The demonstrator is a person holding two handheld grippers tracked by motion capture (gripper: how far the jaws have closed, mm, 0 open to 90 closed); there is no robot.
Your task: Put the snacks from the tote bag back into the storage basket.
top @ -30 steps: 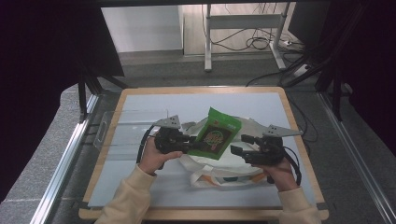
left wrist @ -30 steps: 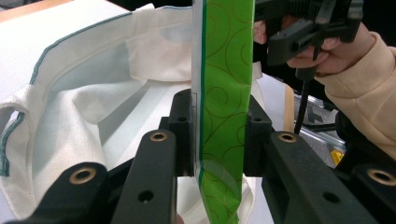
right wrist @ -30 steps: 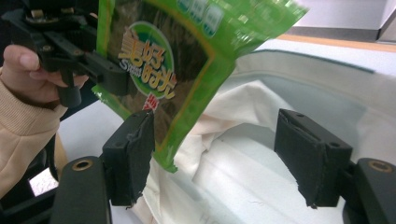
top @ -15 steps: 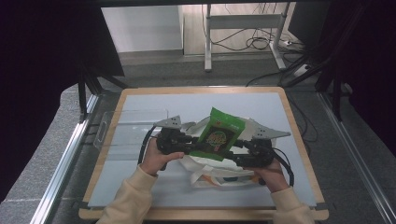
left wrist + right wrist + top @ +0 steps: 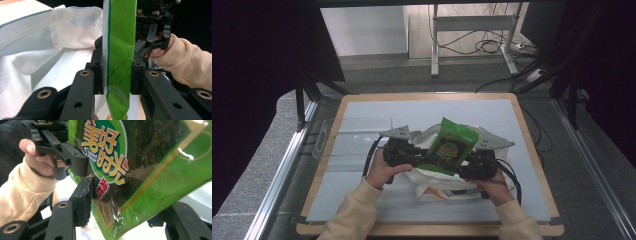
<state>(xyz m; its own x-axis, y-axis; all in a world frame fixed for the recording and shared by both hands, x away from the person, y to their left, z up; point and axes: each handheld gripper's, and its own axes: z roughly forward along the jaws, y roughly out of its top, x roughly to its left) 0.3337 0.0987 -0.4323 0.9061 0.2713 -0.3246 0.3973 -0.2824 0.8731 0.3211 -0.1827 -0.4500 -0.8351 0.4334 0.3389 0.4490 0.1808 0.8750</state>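
A glossy green foil snack packet (image 5: 451, 146) with a round printed label is held tilted above a crumpled white cloth bag (image 5: 447, 182) that lies on the pale grey table top (image 5: 362, 107) with a wooden rim. The left gripper (image 5: 424, 154) pinches the packet's edge nearest the person's left; in the left gripper view both black jaws press flat against the packet (image 5: 120, 50). The right gripper (image 5: 464, 165) meets the packet's opposite lower edge; in the right gripper view the packet (image 5: 140, 170) lies between its jaws, whose grip cannot be told. The bag (image 5: 37, 50) spreads beneath the packet.
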